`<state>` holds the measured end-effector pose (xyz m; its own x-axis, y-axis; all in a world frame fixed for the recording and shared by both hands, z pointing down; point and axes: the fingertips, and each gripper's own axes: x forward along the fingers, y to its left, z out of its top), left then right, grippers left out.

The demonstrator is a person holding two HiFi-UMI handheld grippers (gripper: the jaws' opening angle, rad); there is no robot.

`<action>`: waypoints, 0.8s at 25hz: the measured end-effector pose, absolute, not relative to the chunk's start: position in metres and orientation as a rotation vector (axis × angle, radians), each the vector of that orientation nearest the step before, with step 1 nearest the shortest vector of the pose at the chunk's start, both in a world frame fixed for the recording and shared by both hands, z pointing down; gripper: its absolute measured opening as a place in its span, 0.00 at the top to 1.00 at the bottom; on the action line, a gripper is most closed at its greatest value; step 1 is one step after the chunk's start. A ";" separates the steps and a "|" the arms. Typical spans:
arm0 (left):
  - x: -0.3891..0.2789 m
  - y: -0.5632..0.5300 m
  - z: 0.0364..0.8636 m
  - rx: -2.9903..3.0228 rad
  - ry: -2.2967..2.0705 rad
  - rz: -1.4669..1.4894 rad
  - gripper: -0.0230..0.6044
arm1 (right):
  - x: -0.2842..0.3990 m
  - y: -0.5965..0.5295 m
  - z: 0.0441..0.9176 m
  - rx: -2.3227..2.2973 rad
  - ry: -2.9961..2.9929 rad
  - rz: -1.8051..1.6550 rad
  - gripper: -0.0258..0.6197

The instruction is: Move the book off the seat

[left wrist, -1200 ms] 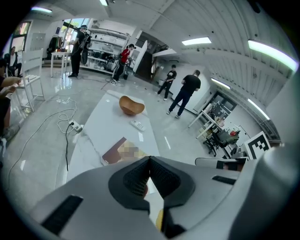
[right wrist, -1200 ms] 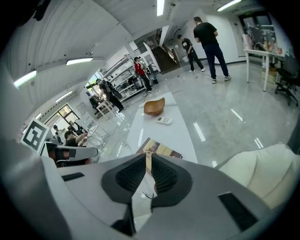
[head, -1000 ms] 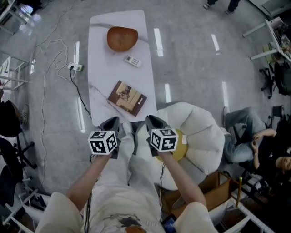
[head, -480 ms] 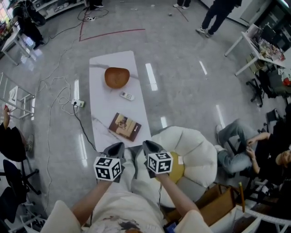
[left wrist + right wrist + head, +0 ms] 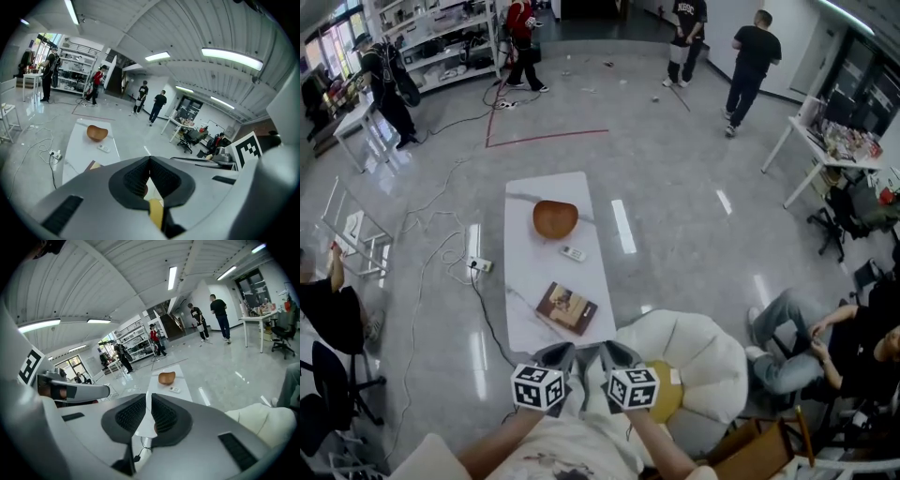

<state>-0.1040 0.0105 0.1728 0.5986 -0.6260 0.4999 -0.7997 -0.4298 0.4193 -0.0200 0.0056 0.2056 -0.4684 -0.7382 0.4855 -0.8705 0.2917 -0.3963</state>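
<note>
Seen from above, two hand-held grippers sit side by side at six o'clock in the head view, both aimed toward twelve.

The left gripper (image 5: 559, 354) has its jaws clenched fully together and holds nothing. The right gripper (image 5: 613, 354) has its jaws drawn almost together, with only a thin slit of light between the pads (its own view shows the table through that slit), and it too grasps nothing. Each carries a cube with black-and-white square markers on its back.

Just beside the right gripper, at about three o'clock, is the seat (image 5: 703, 352), a round, white, padded armchair with a yellow cushion (image 5: 668, 396) lying on it.

Past the jaw tips, near twelve o'clock, stands a long white table (image 5: 525, 281) running away from the viewer. The book (image 5: 567, 308) lies flat on its near end, brown-covered and turned at a slant to the table edges, well apart from the seat and from both grippers.

Farther along the table toward twelve o'clock lies a small white remote control (image 5: 574, 253), and beyond it a brown wooden bowl (image 5: 555, 218).

On the grey floor at about ten o'clock from the book, a white power strip (image 5: 480, 265) lies with trailing cables.

At three o'clock, by the frame's edge, a person (image 5: 792, 347) sits on a chair. Several people stand far off, between eleven and one o'clock.
</note>
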 end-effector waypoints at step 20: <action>-0.064 0.121 0.110 2.440 -0.961 0.393 0.95 | 0.003 0.128 0.125 1.706 -2.419 0.733 0.90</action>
